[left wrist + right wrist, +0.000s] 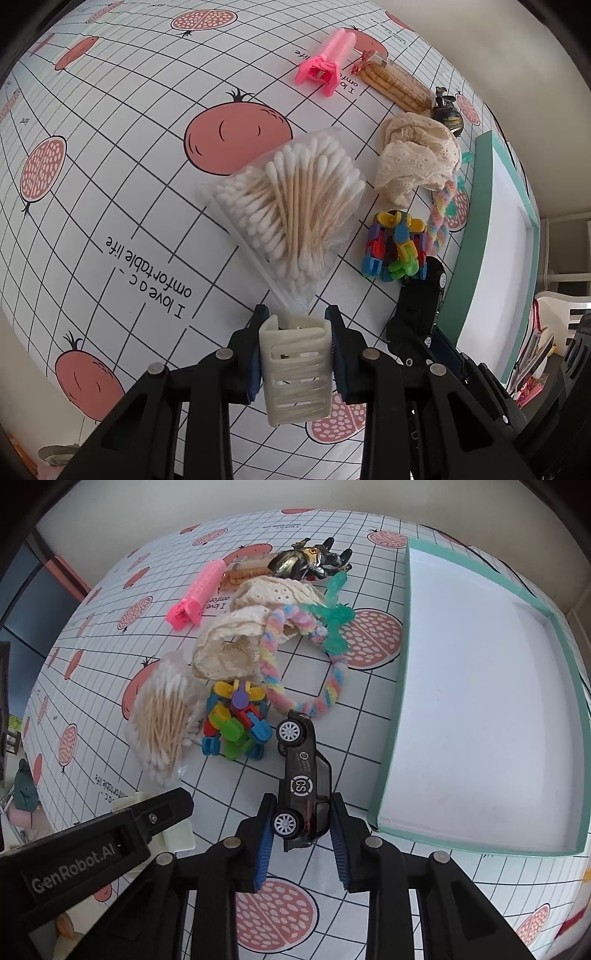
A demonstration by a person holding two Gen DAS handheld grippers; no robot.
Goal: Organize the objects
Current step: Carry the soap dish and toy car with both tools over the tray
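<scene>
Beside the box rim [388,760], right gripper [303,825] straddles the car [304,775].

A: How's the left gripper [297,363] looking?
B: Jaws pinched tight on a white clip [295,369], held low over the table.
A: And the right gripper [301,834]?
B: Jaws either side of a black car [304,779], touching or nearly. Left gripper sits just beside it.

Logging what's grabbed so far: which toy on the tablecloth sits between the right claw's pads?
The black toy car, on its side between the right claw; the colourful clip toy lies free.
</scene>
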